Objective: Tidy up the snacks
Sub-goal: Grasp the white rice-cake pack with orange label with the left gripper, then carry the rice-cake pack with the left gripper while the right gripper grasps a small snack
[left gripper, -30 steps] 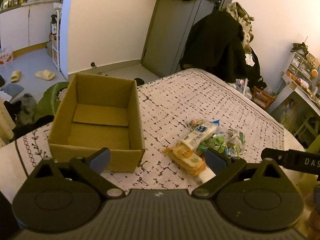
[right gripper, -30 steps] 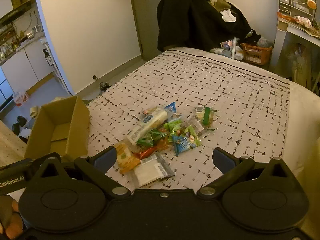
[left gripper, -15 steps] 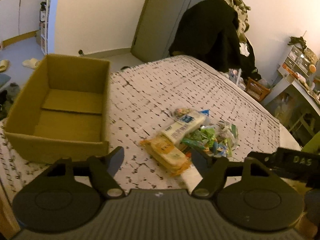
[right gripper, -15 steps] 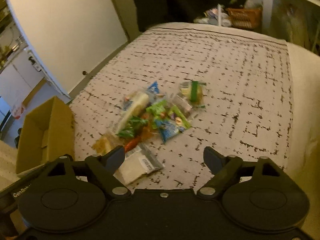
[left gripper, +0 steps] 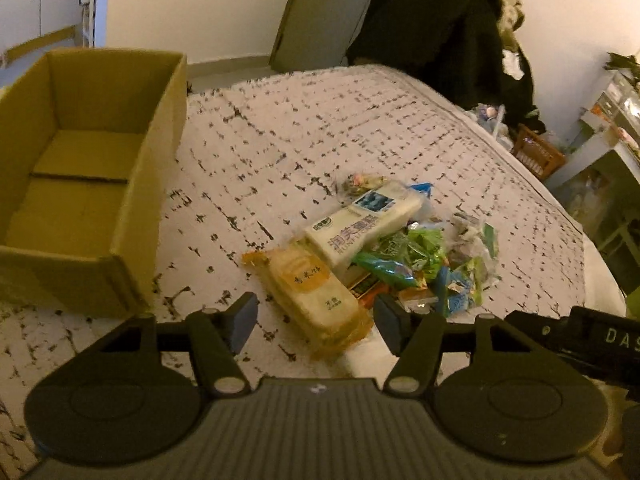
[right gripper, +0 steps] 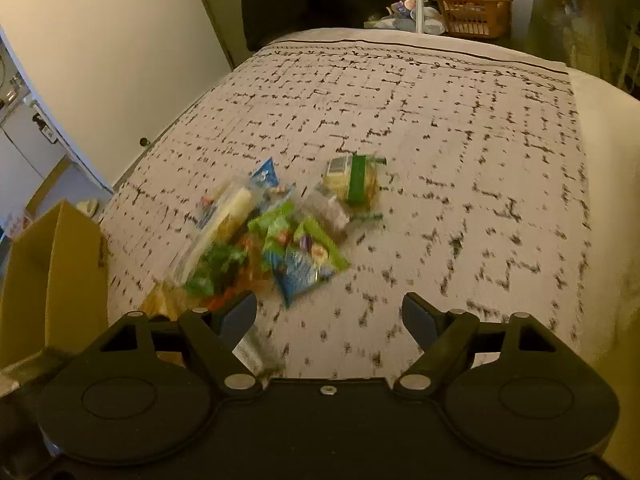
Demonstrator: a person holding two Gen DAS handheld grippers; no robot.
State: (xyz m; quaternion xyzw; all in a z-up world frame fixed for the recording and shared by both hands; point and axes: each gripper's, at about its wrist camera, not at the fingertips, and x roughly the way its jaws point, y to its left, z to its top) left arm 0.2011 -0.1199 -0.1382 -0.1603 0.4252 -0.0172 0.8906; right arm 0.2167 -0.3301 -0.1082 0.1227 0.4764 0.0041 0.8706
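Observation:
A pile of snack packets lies on the patterned bed cover [left gripper: 320, 128]. Nearest the left gripper [left gripper: 316, 316] is an orange-wrapped cracker pack [left gripper: 312, 292], lying between its open fingers. Behind it lie a long white pack [left gripper: 360, 224] and green and blue packets [left gripper: 420, 256]. An empty cardboard box [left gripper: 92, 184] stands to the left. In the right wrist view the pile [right gripper: 280, 240] lies ahead and left of the open, empty right gripper [right gripper: 330, 316], with a green-banded pack [right gripper: 354, 178] farther off. The box [right gripper: 52, 280] shows at the left edge there.
A dark coat [left gripper: 440, 28] hangs beyond the bed's far end by a door. An orange basket [right gripper: 472, 14] and shelves stand past the bed on the right. The bed's right side [right gripper: 500, 200] carries only the cover.
Both grippers have moved forward and lower toward the snack pile. The left gripper now straddles the orange cracker pack. Both stay open.

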